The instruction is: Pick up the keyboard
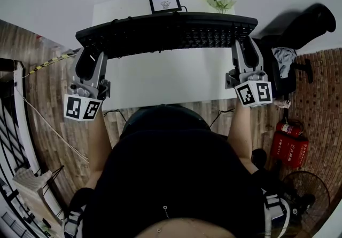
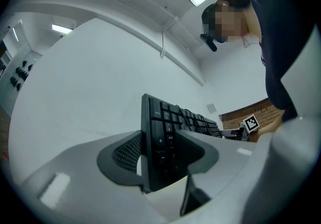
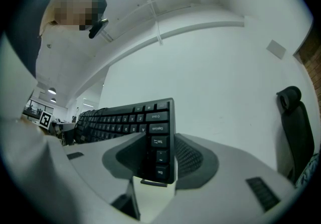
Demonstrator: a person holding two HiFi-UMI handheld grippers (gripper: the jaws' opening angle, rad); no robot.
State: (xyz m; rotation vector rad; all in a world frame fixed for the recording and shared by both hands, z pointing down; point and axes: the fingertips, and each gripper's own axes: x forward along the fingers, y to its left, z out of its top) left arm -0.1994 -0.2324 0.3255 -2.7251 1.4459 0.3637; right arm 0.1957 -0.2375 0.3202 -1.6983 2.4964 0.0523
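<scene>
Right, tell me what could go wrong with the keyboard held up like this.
The left gripper and right gripper each clamp only an end of the keyboard; if either slips, that end may drop onto the table. The small frame and flowers stand at the table's far edge, so swinging the keyboard forward could knock them over.

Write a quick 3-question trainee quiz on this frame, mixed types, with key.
1. True or false: the left gripper and the right gripper each clamp one end of the keyboard.
2. Which part of the keyboard is between the right gripper's jaws? A) the Esc/Caps Lock end B) the number-pad end C) the middle
3. Fill in: at the far edge of the white table, beside the small frame, stands a bunch of ____.

Key: 1 true; 2 A; 3 flowers.
</scene>
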